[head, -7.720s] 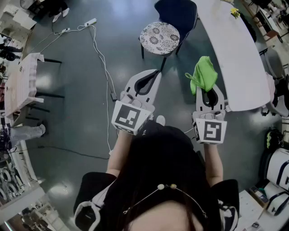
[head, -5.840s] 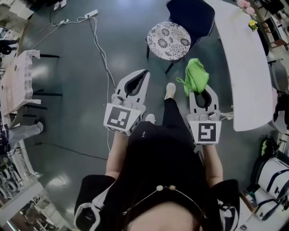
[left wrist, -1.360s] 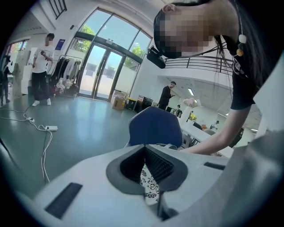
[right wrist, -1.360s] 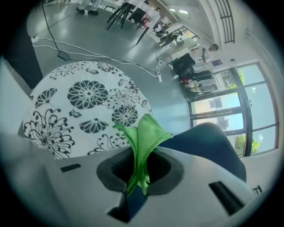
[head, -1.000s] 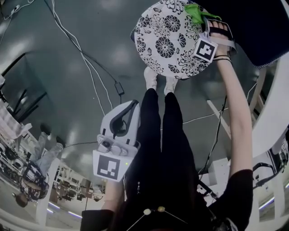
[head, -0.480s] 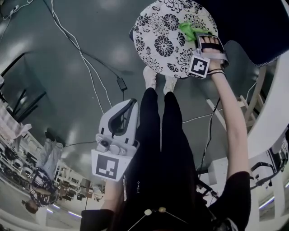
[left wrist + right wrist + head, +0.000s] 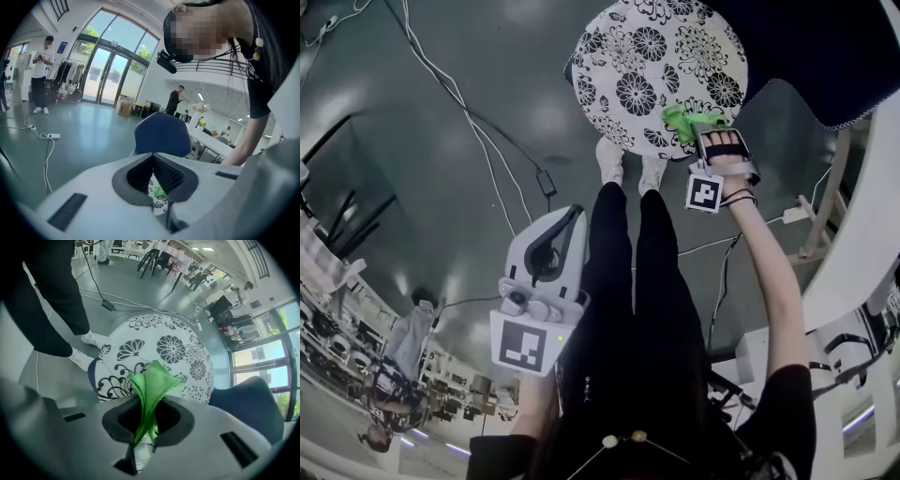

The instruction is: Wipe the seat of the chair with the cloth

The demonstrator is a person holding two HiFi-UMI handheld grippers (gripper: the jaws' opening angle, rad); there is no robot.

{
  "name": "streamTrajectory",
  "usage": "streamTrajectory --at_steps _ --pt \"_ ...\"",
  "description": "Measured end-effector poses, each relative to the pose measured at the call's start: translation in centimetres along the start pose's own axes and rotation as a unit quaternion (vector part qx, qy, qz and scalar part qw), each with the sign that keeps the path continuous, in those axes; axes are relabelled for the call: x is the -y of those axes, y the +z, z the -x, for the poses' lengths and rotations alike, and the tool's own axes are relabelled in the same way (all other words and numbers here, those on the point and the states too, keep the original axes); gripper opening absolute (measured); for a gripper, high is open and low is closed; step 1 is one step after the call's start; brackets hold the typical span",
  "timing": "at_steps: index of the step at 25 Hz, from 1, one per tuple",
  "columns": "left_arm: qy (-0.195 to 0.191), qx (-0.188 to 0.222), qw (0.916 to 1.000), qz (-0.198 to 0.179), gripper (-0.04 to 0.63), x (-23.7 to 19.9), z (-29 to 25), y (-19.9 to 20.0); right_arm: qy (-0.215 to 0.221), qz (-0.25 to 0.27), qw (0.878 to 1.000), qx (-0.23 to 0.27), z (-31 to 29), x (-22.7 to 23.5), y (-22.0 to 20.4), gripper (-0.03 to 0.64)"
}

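The chair's round seat (image 7: pixel 661 66) has a black-and-white flower print and sits at the top of the head view, with its dark blue backrest (image 7: pixel 806 52) behind it. My right gripper (image 7: pixel 700 129) is shut on the green cloth (image 7: pixel 686 116) and presses it on the seat's near right edge. In the right gripper view the green cloth (image 7: pixel 152 380) fans out of the right gripper (image 7: pixel 146 430) over the seat (image 7: pixel 176 350). My left gripper (image 7: pixel 575 216) hangs shut and empty beside the person's legs, away from the chair. The left gripper (image 7: pixel 153 159) points at the backrest (image 7: pixel 161 133).
The person's white shoes (image 7: pixel 628 164) stand just in front of the seat. A cable with a power adapter (image 7: pixel 546 181) runs across the grey floor at the left. A white table (image 7: pixel 867 225) borders the right side. People stand far off by glass doors (image 7: pixel 40 70).
Over the last second my right gripper has dragged the cloth from the seat's far right part toward its near edge. The left gripper has stayed where it was.
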State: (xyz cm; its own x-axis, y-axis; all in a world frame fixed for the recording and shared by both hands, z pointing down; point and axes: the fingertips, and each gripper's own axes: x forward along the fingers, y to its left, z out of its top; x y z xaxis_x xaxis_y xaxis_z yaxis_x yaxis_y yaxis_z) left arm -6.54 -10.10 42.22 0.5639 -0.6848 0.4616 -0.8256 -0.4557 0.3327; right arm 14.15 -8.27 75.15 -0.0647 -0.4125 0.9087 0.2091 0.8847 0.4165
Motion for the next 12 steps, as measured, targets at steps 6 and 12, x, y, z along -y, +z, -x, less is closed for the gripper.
streamTrajectory --at_steps 6,12 --pt "-0.003 0.008 0.9999 -0.010 0.005 0.8 0.6 0.7 0.029 -0.025 0.999 0.001 2.5 -2.2 0.7 0.052" --pt "0.005 0.031 0.9990 -0.031 0.005 2.0 2.6 4.8 0.001 -0.256 0.965 0.066 11.2 4.8 2.5 0.051"
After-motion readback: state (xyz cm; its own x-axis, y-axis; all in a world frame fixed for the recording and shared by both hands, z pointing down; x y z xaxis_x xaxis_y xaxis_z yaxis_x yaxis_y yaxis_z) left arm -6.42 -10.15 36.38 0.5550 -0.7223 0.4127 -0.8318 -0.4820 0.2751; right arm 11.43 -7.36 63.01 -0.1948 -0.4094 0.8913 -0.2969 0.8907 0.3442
